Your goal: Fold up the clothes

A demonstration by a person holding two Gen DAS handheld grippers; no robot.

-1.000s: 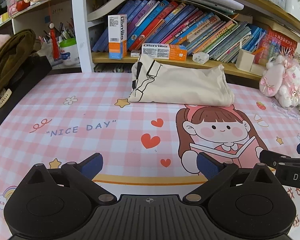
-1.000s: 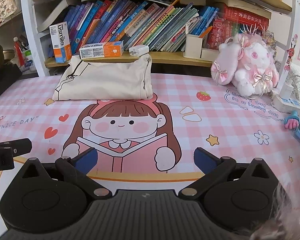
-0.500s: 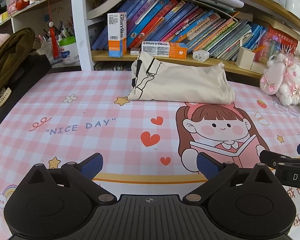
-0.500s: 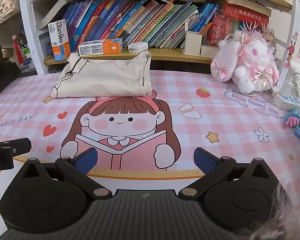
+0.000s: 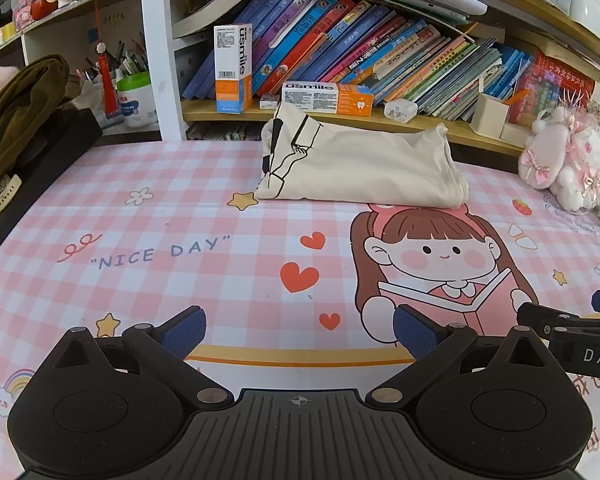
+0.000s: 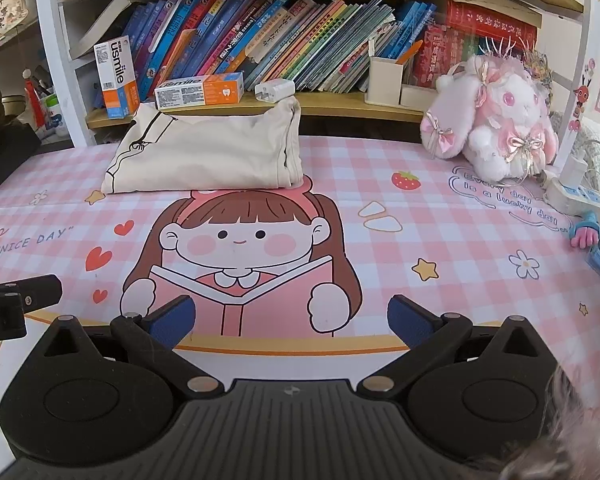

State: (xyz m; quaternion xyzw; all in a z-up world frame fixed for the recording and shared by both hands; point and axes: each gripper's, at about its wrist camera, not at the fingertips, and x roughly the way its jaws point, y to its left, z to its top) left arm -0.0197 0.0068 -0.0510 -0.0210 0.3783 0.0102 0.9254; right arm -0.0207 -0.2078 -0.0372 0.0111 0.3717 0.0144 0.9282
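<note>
Tablecloth [image 5: 148, 240], pink-checked, covers the whole desk. A folded cream garment [image 5: 360, 168] lies at its far edge below the bookshelf [image 6: 340, 102], seemingly touching it. Left gripper [image 5: 300, 330] and right gripper [image 6: 292, 318] hover low nearby, jaws wide, empty.

The worktop [image 6: 440, 240] has a pink and white checked cover with red hearts, yellow stars and a brown-haired girl, the folded shirt [image 6: 208, 156] is cream with black lines, the plush bunny [image 6: 496, 120] is white and pink, and each claw has blue pads [image 5: 182, 330].
</note>
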